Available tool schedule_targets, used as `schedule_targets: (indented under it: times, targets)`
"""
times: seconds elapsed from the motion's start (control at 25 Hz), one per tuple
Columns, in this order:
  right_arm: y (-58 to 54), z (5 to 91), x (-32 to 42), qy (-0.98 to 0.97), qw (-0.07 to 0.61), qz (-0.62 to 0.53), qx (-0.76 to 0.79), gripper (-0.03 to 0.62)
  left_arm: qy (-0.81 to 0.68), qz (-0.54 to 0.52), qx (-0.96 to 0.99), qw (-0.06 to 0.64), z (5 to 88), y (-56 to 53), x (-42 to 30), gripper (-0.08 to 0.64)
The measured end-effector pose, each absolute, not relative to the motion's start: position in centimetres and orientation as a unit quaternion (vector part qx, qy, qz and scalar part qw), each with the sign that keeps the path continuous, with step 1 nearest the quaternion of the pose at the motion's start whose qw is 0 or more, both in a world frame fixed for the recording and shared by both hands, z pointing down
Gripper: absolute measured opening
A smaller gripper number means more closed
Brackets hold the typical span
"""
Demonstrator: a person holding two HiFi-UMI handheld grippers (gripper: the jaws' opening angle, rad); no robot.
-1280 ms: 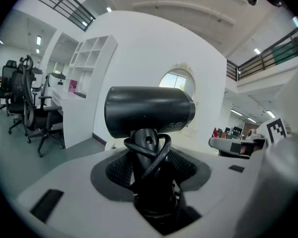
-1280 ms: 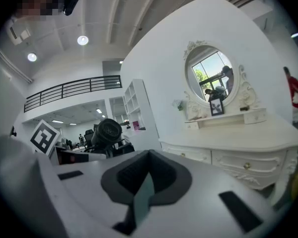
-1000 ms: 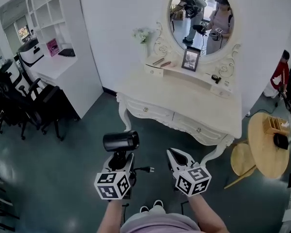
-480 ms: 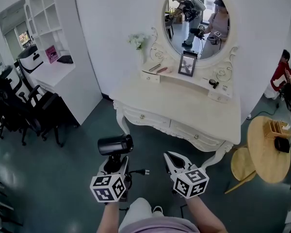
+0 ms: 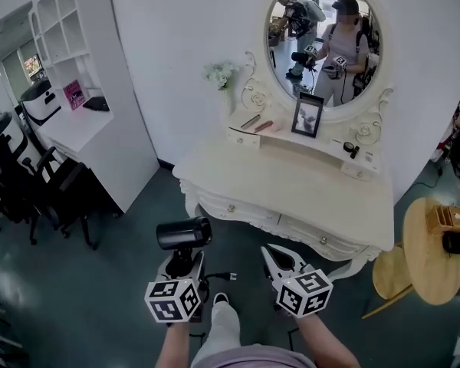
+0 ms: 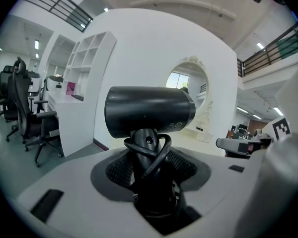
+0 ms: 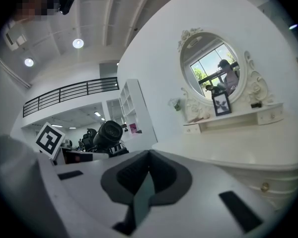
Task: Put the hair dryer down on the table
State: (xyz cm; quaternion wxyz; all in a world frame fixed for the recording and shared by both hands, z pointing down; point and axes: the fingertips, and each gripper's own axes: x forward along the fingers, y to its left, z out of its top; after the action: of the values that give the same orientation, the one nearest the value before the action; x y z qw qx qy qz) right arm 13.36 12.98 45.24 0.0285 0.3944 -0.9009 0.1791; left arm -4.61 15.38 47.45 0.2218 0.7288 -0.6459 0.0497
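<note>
A black hair dryer (image 5: 184, 233) stands upright in my left gripper (image 5: 185, 261), barrel lying crosswise and pointing right. In the left gripper view its handle (image 6: 150, 167), with the cord wound round it, sits between the jaws of the left gripper (image 6: 150, 182), which is shut on it. Its plug (image 5: 231, 275) hangs beside the gripper. The white dressing table (image 5: 291, 182) is ahead and to the right, apart from both grippers. My right gripper (image 5: 274, 253) is shut and empty, and the right gripper (image 7: 145, 167) points toward the table top (image 7: 228, 148).
An oval mirror (image 5: 330, 37), a photo frame (image 5: 307, 116) and small items line the table's raised back shelf (image 5: 291, 133). Black office chairs (image 5: 31, 190) and a white desk (image 5: 77, 125) are at left. A round wooden table (image 5: 433, 244) and a stool (image 5: 389, 263) stand at right.
The view has drifted a little, so the dressing table sits slightly further right. A leg now steps forward between the grippers. Both grippers keep their hold and spacing.
</note>
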Motion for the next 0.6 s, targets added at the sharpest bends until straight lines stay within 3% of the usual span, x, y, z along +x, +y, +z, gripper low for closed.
schedule_targets:
  times: [0.6]
  targets:
    - [-2.8,45.0,4.7,-0.867,0.030,0.194,0.457,0.002,-0.616,0.057,0.754,0.221,46.3,-3.2,-14.9,0.207]
